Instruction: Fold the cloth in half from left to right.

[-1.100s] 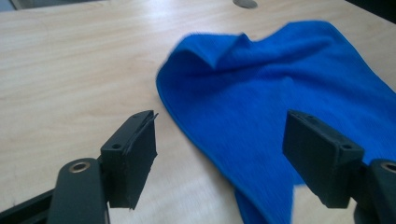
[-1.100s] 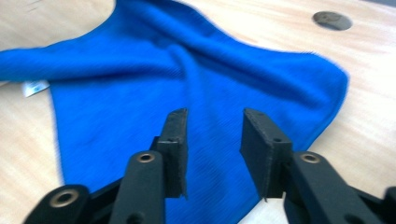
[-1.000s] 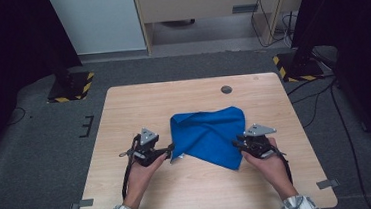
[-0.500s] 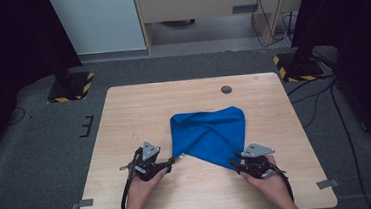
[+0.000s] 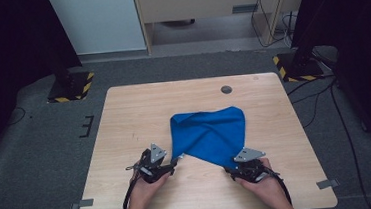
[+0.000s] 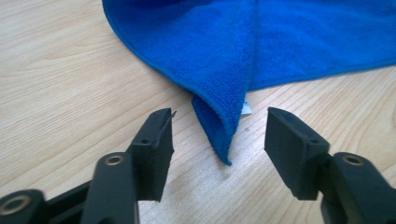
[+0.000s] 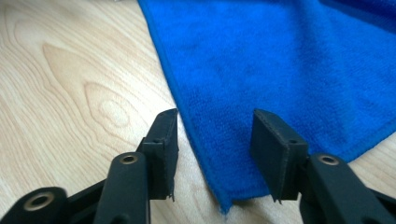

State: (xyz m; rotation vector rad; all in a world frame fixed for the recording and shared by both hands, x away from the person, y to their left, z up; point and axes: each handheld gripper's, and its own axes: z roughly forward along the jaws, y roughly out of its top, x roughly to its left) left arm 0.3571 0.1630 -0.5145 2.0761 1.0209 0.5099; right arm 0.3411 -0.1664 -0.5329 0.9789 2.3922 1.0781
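A blue cloth lies partly folded on the wooden table. Its near left corner, a doubled fold with a small white label, stands between the jaws of my left gripper. Those jaws have just been closing, and the pads are clear of the fabric. The cloth's near right corner lies flat between the jaws of my right gripper. These jaws have just been opening, with gaps on both sides of the cloth.
A round dark grommet hole sits near the table's far edge. Bare wood surrounds the cloth on the left, right and front. Black stands with yellow-striped bases flank the table on the floor.
Both hands have come toward the table's near edge and sunk lower. The cloth's two near corners have been drawn out toward that edge with them.
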